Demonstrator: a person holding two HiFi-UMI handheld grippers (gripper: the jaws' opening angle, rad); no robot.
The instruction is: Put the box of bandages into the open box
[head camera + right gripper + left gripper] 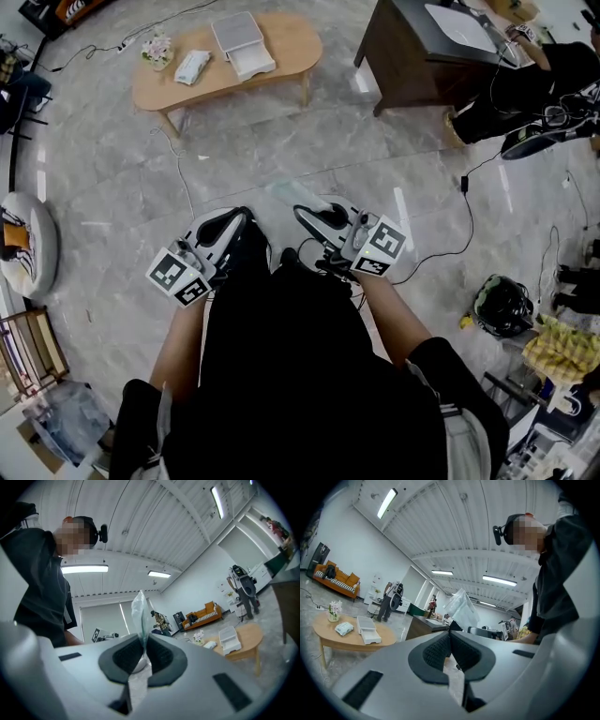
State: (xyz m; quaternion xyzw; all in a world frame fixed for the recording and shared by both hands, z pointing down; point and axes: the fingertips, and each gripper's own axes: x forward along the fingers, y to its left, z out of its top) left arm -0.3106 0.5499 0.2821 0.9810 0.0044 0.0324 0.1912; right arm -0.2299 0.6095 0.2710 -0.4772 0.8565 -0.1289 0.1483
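Held close in front of the person, both grippers point toward a low wooden table (281, 56). My left gripper (242, 217) and my right gripper (305, 214) are each shut on an edge of a clear plastic bag (286, 192), which sticks up above the jaws as the bag (461, 606) and the bag (139, 609). On the table lie a white open box (242, 45) and a small pale packet (192, 66); they show again as the box (367, 630) and the box (230, 639). I cannot tell whether the packet is the bandage box.
A small flower pot (157, 47) stands on the table's left end. A dark desk (412, 47) is at the upper right, with a seated person beside it. Cables run over the floor (450, 234). A helmet (503, 305) lies at right, a round cushion (28, 244) at left.
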